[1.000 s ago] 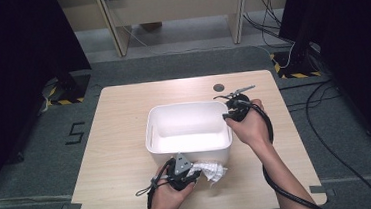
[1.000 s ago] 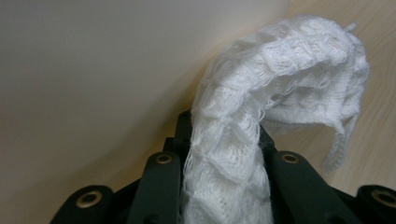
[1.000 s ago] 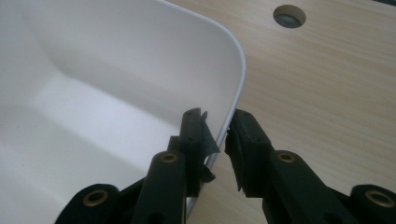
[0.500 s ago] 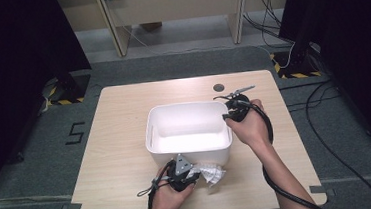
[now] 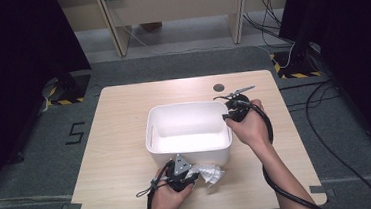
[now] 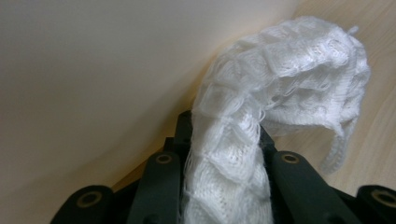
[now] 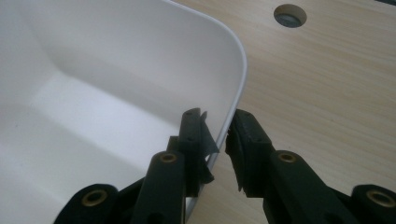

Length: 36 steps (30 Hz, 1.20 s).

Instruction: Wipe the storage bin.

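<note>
Light wood table (image 5: 121, 139) w/ round hole near far edge, grey carpet floor, cables round the edges. White tub (image 5: 152, 137) sits mid-table. Left gripper (image 5: 185, 177) at near edge, just in front of tub, jaws clamped on a white knit cloth (image 6: 261, 116); cloth bulges out past the tips, beside tub wall. Right gripper (image 7: 217, 135) straddles tub's right rim, one jaw inside, one outside, pinching it.

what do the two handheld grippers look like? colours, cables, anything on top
Both black. The left gripper carries a grey three-cornered plate on top and trails a looped black cable. The right gripper trails a thick black cable along the bare forearm. Fingers are black with brass-coloured pivot rivets.
</note>
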### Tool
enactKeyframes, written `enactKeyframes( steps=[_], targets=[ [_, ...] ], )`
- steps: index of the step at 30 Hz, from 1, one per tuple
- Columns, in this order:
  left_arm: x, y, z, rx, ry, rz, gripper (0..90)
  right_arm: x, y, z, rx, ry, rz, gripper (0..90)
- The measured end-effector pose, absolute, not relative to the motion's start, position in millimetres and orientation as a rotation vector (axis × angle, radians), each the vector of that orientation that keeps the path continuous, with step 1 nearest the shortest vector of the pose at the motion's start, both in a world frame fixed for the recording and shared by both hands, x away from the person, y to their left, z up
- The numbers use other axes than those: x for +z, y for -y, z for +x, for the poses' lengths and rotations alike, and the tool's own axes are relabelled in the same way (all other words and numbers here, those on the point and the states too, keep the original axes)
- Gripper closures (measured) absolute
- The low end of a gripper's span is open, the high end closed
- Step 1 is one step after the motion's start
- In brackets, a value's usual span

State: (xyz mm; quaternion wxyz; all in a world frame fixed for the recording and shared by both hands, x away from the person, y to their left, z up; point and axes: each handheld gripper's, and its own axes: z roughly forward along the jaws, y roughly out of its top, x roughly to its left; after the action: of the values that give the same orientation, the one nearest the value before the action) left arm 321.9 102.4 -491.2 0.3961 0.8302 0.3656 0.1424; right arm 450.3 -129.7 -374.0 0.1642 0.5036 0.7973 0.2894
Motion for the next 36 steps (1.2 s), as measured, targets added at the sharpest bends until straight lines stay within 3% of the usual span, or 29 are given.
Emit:
enactKeyframes(
  steps=[19, 36],
  targets=[
    [-484.7, -124.7, 318.4, 0.367, -0.975, 2.082, 72.0, -376.4, 128.0, 450.7, 0.813, -2.277, 1.436, 74.9],
    [-449.0, -129.4, 313.9, 0.403, -0.948, 2.049, 72.0, -377.1, 127.0, 450.4, 0.803, -2.275, 1.431, 75.0]
  ],
)
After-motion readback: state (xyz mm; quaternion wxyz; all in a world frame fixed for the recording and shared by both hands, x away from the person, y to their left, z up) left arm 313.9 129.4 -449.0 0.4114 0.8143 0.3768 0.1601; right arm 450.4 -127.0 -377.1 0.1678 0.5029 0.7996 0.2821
